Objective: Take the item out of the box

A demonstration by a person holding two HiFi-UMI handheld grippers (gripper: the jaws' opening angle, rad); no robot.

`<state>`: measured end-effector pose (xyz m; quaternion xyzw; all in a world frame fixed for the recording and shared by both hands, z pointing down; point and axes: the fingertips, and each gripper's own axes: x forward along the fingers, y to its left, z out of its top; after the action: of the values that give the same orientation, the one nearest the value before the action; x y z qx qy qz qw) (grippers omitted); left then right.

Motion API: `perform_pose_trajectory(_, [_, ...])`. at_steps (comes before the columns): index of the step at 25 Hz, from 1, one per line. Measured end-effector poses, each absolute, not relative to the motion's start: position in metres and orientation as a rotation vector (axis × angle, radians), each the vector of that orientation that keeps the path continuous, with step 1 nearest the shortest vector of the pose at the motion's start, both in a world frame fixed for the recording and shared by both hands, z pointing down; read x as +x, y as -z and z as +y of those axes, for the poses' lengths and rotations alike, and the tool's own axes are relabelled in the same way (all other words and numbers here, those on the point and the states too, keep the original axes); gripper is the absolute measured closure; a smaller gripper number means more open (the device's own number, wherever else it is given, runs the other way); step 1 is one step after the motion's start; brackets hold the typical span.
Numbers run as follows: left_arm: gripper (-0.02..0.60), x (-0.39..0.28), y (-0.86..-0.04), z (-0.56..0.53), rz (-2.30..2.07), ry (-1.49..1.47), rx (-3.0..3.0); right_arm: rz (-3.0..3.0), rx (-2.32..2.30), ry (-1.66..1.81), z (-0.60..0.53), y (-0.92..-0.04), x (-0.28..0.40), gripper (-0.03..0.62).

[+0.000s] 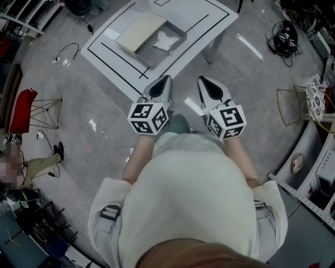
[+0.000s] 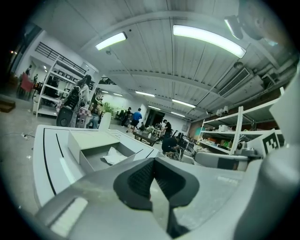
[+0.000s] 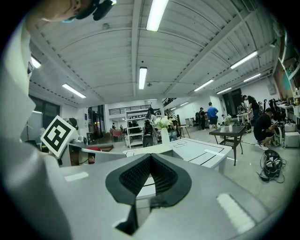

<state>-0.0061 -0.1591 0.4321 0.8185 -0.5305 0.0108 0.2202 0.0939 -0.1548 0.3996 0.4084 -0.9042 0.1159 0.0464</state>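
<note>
An open grey box (image 1: 177, 36) lies on the white table (image 1: 207, 15) with black lines, far ahead of me. Its beige lid (image 1: 140, 30) covers the left half. A crumpled white item (image 1: 166, 41) rests in the open right half. My left gripper (image 1: 166, 78) and right gripper (image 1: 201, 79) hang side by side close to my body, short of the table's near corner, both shut and empty. In the left gripper view the box (image 2: 93, 159) and the white item (image 2: 114, 157) show beyond the closed left gripper (image 2: 157, 180). The right gripper (image 3: 149, 178) points over the table (image 3: 201, 152).
A red folding seat (image 1: 23, 110) stands on the floor at the left, a wire stool (image 1: 293, 104) at the right. Cables and gear (image 1: 285, 39) lie at the upper right. Shelving (image 1: 314, 172) runs along the right. A person (image 1: 31, 167) sits at the far left.
</note>
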Motion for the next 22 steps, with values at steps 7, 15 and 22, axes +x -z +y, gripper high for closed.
perform_pose_trajectory(7, [0.581,-0.025,-0.439,-0.183,-1.491,-0.044,2.246,-2.746,1.204,-0.361,-0.167,-0.41,0.076,0.597])
perform_pose_trajectory(15, [0.581,-0.04,-0.452,-0.223,-1.479,-0.066,2.224,-2.728,1.251,-0.362,-0.214,-0.411,0.073,0.597])
perform_pose_trajectory(22, [0.581,-0.049,-0.464,-0.264,-1.467,-0.153,2.23,-2.735,1.219,-0.361,-0.255,-0.416,0.058,0.597])
